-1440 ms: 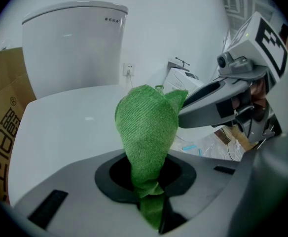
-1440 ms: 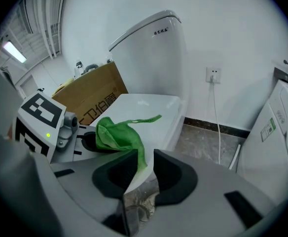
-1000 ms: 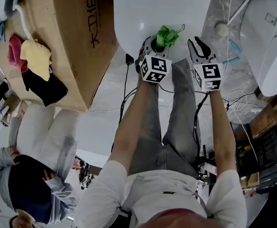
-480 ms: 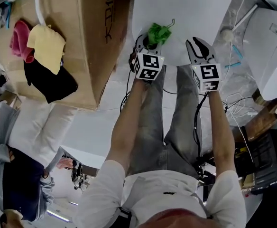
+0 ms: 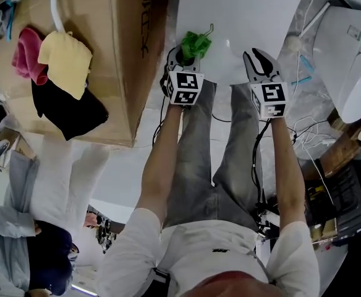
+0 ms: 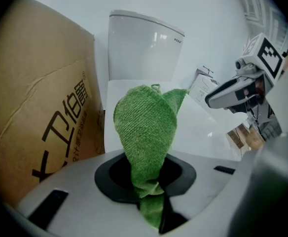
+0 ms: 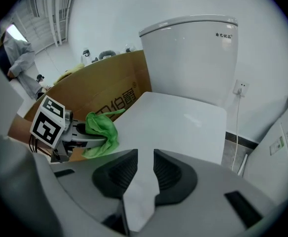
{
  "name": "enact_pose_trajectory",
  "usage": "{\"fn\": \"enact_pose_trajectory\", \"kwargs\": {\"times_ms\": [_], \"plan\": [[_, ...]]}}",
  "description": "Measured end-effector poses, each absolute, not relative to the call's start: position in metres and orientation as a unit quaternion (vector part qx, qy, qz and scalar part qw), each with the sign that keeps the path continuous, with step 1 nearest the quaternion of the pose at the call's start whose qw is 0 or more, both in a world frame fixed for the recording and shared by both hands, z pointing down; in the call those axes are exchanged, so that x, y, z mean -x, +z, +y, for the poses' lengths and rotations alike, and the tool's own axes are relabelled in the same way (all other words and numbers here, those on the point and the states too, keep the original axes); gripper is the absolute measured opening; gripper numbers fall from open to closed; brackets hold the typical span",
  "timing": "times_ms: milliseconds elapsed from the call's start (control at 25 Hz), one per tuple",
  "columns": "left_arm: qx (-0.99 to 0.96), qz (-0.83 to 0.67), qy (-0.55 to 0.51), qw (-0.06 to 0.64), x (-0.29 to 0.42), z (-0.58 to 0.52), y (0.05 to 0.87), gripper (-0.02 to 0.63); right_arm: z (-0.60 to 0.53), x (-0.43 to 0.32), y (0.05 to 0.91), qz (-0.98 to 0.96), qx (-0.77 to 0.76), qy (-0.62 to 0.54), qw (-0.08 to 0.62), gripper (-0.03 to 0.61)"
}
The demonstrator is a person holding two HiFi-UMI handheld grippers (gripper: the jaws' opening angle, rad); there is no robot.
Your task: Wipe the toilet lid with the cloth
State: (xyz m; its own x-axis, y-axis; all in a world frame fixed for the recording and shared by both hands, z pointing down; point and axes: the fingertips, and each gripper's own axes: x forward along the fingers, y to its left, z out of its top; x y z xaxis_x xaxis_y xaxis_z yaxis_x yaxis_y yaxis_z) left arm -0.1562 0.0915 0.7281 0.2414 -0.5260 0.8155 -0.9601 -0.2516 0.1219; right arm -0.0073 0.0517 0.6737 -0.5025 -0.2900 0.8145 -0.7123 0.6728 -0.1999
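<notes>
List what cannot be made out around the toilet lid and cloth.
- Head view: whether the cloth touches the toilet lid; its own bunched folds and the left tongs hide the contact.
- Head view: the lid's far end, cut off by the top edge.
- Right gripper view: the tank label, too small to read.

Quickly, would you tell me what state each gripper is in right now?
Left gripper: closed, holding the green cloth.
Right gripper: open, holding nothing.
</notes>
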Motion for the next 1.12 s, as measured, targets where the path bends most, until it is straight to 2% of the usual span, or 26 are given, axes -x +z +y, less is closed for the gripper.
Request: {"fn": "enact_pose_trajectory", "kwargs": {"times_ms": [440, 1120], "plan": [[-0.686, -0.555, 0.323, 0.341, 0.148, 0.125, 0.730, 0.087, 0.072, -0.019, 0.664, -0.824, -0.314, 0.270, 0.386, 0.112], [-0.674, -0.571, 0.319, 0.343, 0.059, 0.148, 0.731, 0.087, 0.119, -0.060, 0.652, -0.847, -0.271, 0.274, 0.367, 0.112]]}}
